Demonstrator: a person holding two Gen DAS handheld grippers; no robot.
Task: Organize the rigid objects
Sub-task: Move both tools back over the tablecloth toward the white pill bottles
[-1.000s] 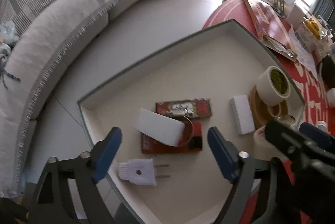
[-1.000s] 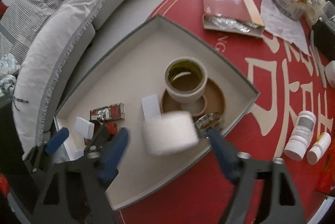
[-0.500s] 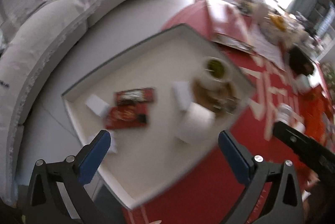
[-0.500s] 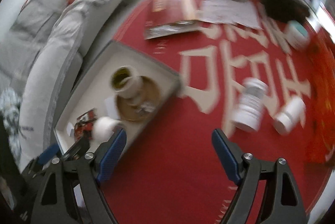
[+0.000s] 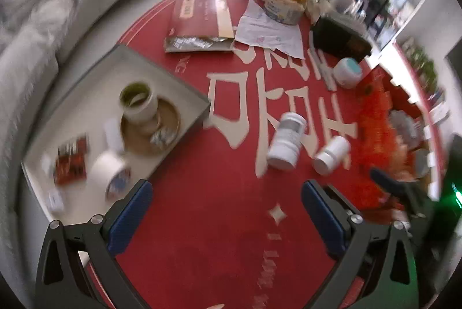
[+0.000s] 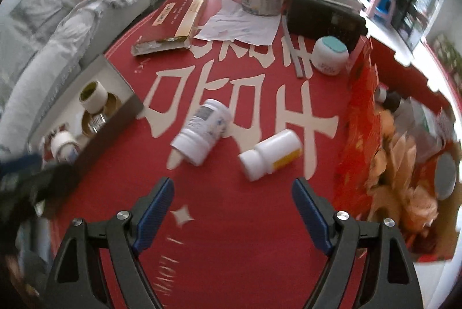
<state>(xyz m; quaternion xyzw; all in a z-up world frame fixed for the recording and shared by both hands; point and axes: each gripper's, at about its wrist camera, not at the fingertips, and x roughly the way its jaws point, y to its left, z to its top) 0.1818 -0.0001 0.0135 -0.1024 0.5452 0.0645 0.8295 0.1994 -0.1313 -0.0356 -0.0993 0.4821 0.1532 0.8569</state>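
smooth white cylindrical bottles (image 6: 202, 132), apparently plastic

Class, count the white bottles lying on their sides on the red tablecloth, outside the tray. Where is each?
2. The larger white bottle lies nearer the tray; the yellow-labelled bottle lies to its right, nearer the red box. Others may be hidden inside that box.

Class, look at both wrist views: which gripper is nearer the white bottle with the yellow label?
Right. The right gripper is open just short of the yellow-label bottle; the left gripper sits farther back, toward the tray.
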